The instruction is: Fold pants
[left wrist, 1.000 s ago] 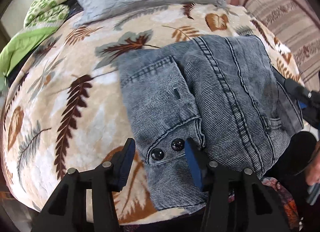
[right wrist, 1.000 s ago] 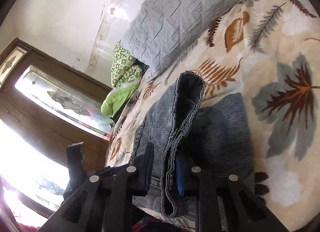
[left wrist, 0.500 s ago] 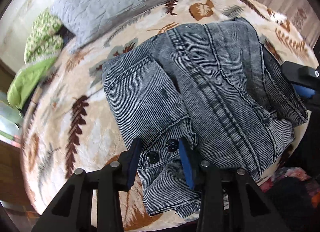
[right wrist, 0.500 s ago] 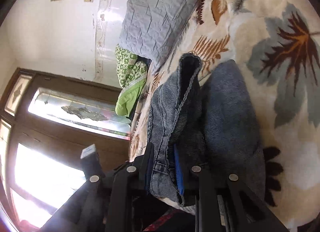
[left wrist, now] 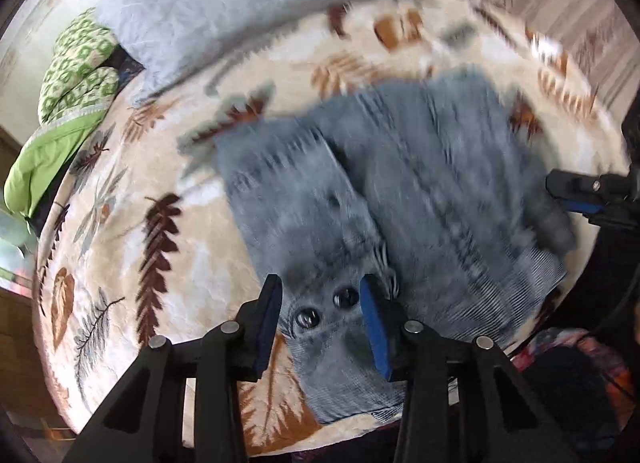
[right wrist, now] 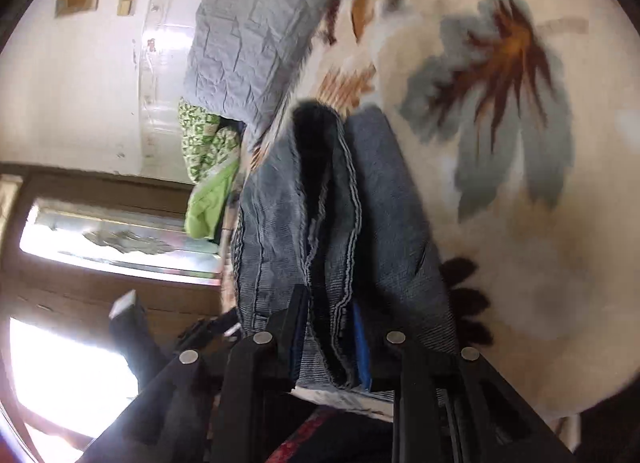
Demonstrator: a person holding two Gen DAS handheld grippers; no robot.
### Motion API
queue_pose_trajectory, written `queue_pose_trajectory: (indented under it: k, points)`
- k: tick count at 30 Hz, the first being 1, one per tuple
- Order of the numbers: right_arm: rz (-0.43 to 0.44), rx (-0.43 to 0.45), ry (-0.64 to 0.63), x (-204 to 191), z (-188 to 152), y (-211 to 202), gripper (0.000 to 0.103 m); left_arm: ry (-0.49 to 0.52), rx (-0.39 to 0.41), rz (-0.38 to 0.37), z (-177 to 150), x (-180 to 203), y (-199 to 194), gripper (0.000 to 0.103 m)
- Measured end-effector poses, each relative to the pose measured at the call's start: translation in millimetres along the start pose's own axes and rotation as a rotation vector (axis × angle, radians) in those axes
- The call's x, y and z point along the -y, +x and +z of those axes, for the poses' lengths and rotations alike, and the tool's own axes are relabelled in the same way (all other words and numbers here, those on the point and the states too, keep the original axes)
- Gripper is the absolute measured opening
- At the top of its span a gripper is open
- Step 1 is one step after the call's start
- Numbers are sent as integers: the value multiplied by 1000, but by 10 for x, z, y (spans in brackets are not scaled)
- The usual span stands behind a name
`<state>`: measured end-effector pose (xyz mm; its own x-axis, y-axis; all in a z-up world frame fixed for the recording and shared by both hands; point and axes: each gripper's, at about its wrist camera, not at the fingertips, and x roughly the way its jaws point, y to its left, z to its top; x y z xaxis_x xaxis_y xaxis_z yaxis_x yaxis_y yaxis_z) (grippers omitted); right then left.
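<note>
- We hold our left gripper point(left wrist: 320, 303), black-framed with blue pads, pointing steeply down; its jaws are opening and straddle the two dark buttons without pressing.
- Our right gripper point(right wrist: 326, 327), likewise black with blue pads, sits at the scene's right edge, rolled sideways, jaws narrowly pinching a grey denim fold.

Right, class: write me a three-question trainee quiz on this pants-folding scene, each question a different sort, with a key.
1. True or false: the pants lie on a leaf-print blanket.
2. Which gripper pinches a denim fold: A left, B right?
3. Fill in: two dark ___ sit between the left gripper's fingers.

Key: 1 true. 2 B; the left's jaws are opening and its pads do not press on the waistband. 3 buttons.
</note>
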<state>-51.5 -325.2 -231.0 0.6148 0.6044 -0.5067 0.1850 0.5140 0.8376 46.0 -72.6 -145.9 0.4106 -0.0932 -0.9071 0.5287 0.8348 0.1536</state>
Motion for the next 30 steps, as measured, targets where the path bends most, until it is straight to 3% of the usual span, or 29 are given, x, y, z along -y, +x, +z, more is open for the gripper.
queue_pose_trajectory:
  k: [1, 3, 4, 6, 10, 13, 16, 18, 19, 21, 26, 30]
  points:
    - [-38, 28, -49, -126, 36, -71, 24, -19, 31, 0, 15, -69, -100, 56]
    - [-70, 73, -119, -370, 118, -155, 24, -61, 101, 32, 53, -235, -286, 78]
    - [-73, 92, -149, -484, 156, -174, 24, -75, 120, 50, 63, -292, -330, 80]
    - [-67, 107, -215, -726, 236, -126, 24, -92, 115, 85, 80, -413, -313, 80]
    - [-40, 10, -260, -971, 338, 358, 24, -145, 15, 98, 38, -522, -45, 80]
    - [-95, -71, -244, -885, 346, 810, 24, -176, -70, 70, -90, -487, 193, 80]
    - [-142, -111, -206, -595, 292, 997, 21, -171, -137, 22, -235, -346, 422, 80]
    - [-111, -103, -184, -434, 275, 911, 19, -160, -114, 43, -265, -269, 418, 80]
    - [-135, -106, -179, -393, 272, 874, 15, -154, -113, 47, -261, -243, 416, 80]
    - [-168, -113, -184, -327, 270, 831, 0, -139, -111, 52, -264, -192, 415, 78]
    - [-110, -118, -132, -95, 238, 729, 0, -135, -82, 47, -337, -159, 346, 77]
    - [-96, -110, -127, -38, 132, 612, 0, -178, -68, -3, -403, -241, 332, 78]
